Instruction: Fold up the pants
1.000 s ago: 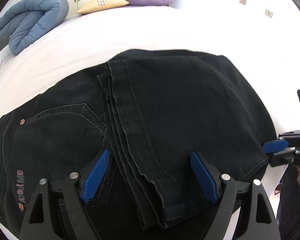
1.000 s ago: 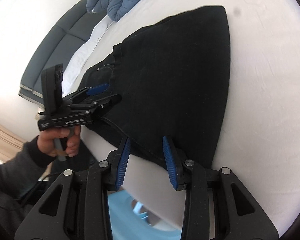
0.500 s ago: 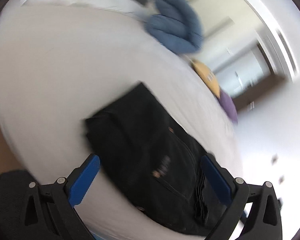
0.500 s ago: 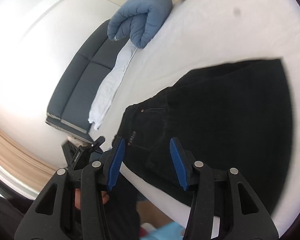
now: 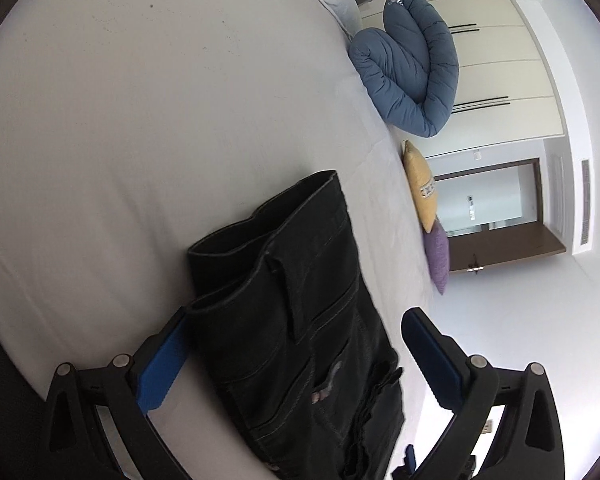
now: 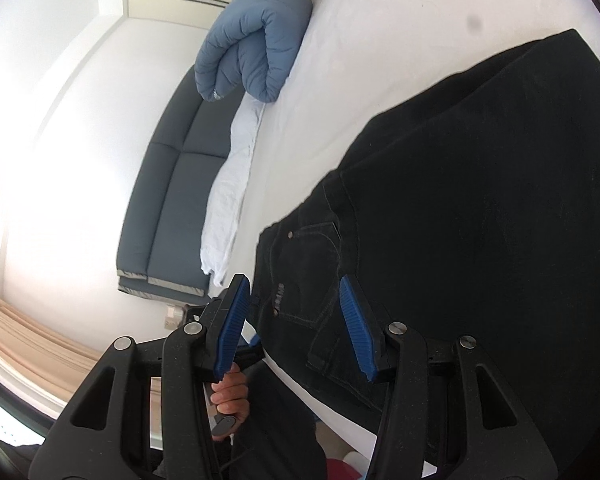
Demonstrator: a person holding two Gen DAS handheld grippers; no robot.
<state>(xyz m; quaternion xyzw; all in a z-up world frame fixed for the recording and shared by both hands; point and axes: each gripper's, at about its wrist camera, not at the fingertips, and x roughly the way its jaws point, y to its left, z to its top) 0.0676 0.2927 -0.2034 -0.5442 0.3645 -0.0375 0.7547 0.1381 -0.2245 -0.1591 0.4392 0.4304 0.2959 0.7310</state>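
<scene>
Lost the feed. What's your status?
Left gripper open over pants, right gripper open, both holding nothing. Pants folded on bed. Nothing in the way.

Black pants [image 5: 300, 320] folded on white bed [image 5: 120, 120], waistband end nearest. Left gripper [image 5: 296, 360] spread wide, straddling them, pinching nothing. Blue duvet [image 5: 412, 68], yellow pillow [image 5: 420, 188] and purple pillow [image 5: 438, 256] beyond.
</scene>
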